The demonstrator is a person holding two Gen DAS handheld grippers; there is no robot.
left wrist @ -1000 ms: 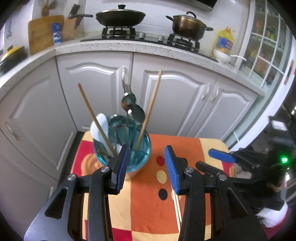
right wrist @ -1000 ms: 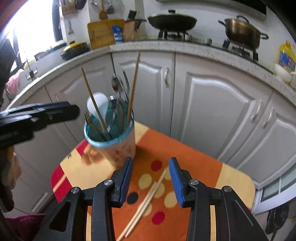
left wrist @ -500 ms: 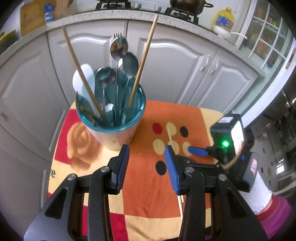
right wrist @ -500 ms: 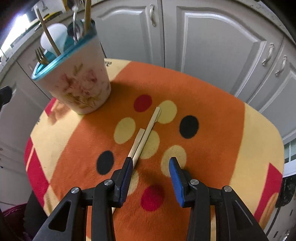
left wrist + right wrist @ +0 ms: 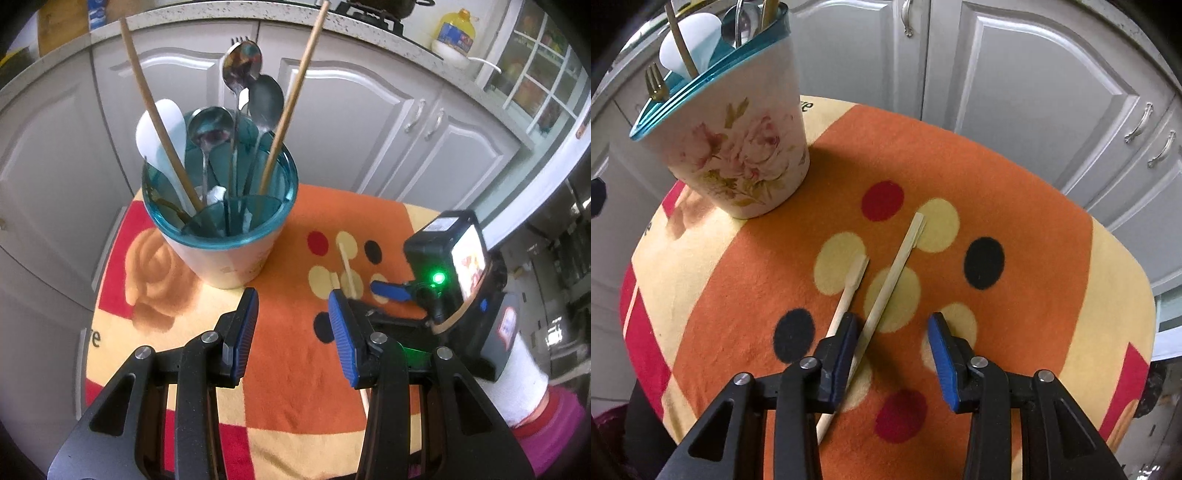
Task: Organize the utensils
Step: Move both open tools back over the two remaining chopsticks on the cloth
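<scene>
A floral cup with a teal rim (image 5: 221,236) (image 5: 738,147) stands on the orange cloth and holds spoons, a fork and two wooden chopsticks (image 5: 295,92). Two pale chopsticks (image 5: 894,273) lie loose on the cloth (image 5: 1015,184) to its right. My right gripper (image 5: 892,349) is open, low over their near ends, with the longer chopstick just inside its left finger. My left gripper (image 5: 293,332) is open and empty, just in front of the cup. The right gripper shows in the left wrist view (image 5: 391,290) over one loose chopstick (image 5: 349,269).
The small table with the dotted cloth (image 5: 288,387) stands before white kitchen cabinets (image 5: 1015,74). A counter with a stove and a yellow oil bottle (image 5: 452,33) runs behind. The table's edges drop off close on all sides.
Both grippers have come down toward the table. The right gripper has lowered over the near ends of the loose chopsticks. The left has moved closer to the cup.
</scene>
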